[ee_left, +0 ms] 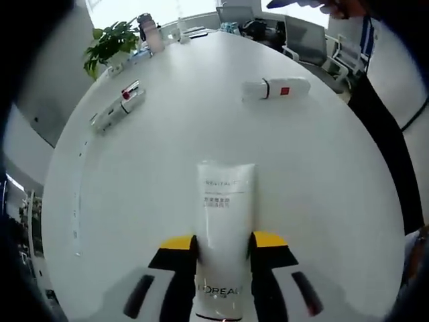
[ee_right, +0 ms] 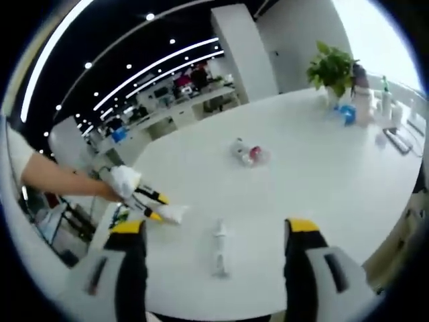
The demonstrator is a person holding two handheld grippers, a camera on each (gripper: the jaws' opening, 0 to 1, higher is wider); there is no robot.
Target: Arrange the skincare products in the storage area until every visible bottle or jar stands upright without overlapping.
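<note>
Left gripper view: your left gripper (ee_left: pixel 224 258) is clamped on the white L'Oréal tube (ee_left: pixel 224 228), lying over the table (ee_left: pixel 322 201); stood on its cap it may topple if your release is crooked; right gripper view: your right gripper (ee_right: pixel 218 231) hangs wide, unloaded, above a small white bottle (ee_right: pixel 219 249) lying flat; a careless descent could roll it.

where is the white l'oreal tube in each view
Left gripper view: the white tube is at bottom centre, clamped in the left claw, pointing up the picture.
Right gripper view: the white tube is small, at left of centre, at the tip of the left claw, which comes in from the left.
Shared landmark: the potted plant, top left there and top right here.
</note>
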